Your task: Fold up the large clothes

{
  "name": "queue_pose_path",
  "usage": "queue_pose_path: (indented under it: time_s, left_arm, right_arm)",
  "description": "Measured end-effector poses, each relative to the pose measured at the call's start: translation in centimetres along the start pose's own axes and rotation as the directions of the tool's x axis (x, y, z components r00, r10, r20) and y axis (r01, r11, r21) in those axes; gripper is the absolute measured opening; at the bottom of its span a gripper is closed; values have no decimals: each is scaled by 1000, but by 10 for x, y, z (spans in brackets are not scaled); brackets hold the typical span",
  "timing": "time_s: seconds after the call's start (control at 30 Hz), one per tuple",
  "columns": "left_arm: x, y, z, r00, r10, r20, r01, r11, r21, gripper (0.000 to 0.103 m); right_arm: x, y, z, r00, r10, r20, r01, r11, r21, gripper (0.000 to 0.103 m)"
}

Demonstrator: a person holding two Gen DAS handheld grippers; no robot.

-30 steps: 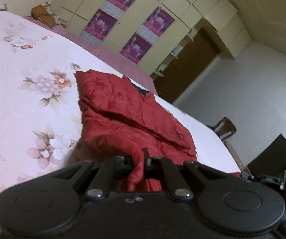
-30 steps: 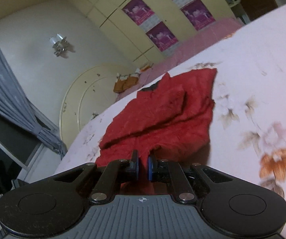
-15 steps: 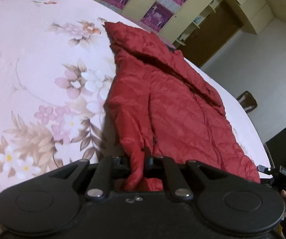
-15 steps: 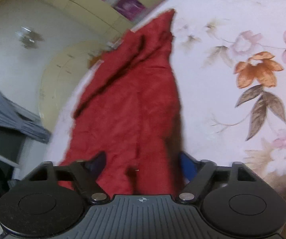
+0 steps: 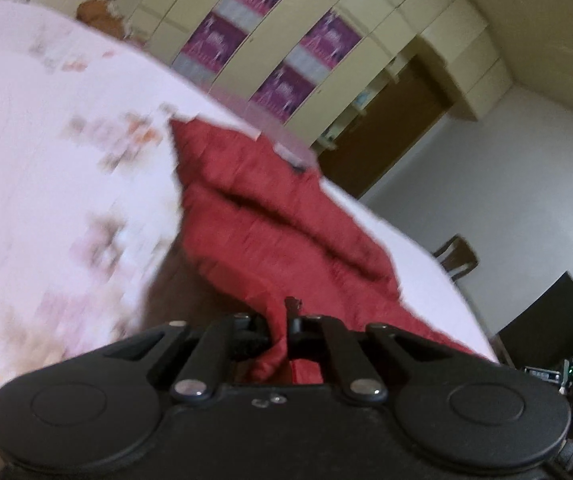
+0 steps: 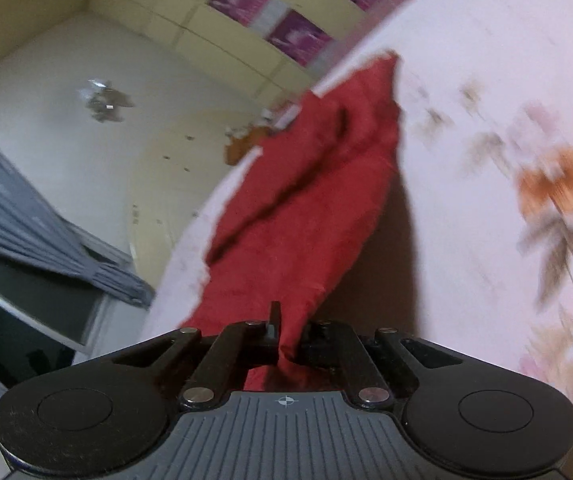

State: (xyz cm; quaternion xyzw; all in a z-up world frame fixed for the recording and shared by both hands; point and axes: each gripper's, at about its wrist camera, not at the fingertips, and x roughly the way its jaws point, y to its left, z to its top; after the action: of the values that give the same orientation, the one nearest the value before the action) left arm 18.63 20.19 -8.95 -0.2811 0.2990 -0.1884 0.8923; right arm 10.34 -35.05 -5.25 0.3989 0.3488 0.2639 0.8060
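A red quilted jacket (image 5: 270, 224) lies lengthwise on a bed with a pink floral sheet (image 5: 46, 184). My left gripper (image 5: 280, 322) is shut on the jacket's near edge, red fabric pinched between its jaws. In the right wrist view the same jacket (image 6: 318, 184) stretches away from me. My right gripper (image 6: 288, 334) is shut on another part of the near edge. Both views are blurred by motion. A sleeve lies folded over the jacket's body.
Cream wardrobe doors with purple posters (image 5: 246, 28) stand beyond the bed. A brown door (image 5: 386, 136), a chair (image 5: 456, 254) and a dark cabinet (image 5: 558, 320) are at the right. Grey curtains (image 6: 26, 216) and the rounded headboard (image 6: 182, 168) show in the right wrist view.
My right gripper was open half a second ago and has closed on the jacket's edge. Both grippers have tilted up, so the room shows again. The left kept its hold.
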Motion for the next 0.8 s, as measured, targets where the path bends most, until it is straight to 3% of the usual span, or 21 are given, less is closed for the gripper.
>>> queue_pose_path:
  time_s: [0.17,0.33,0.57,0.8]
  left_arm:
    - [15,-13,47,994,-53,93,55,998,-13,4]
    - [49,-20,94,990,-65,126,65,998,2,4]
    - [100,-5,146,991,-57,120,62,997,-39,4]
    - [155,19,177,1000,1,28,0,999,-32,4]
  right_arm:
    - [4,27,44,994,42,100,-38,999,-36,2]
    - [22,40,98,985,48,165,-43,998,-35,2]
    - [68,27,164,978,63,198,-75,996,55,2]
    - [121,1,211,986,9,166,-29,993,117,2]
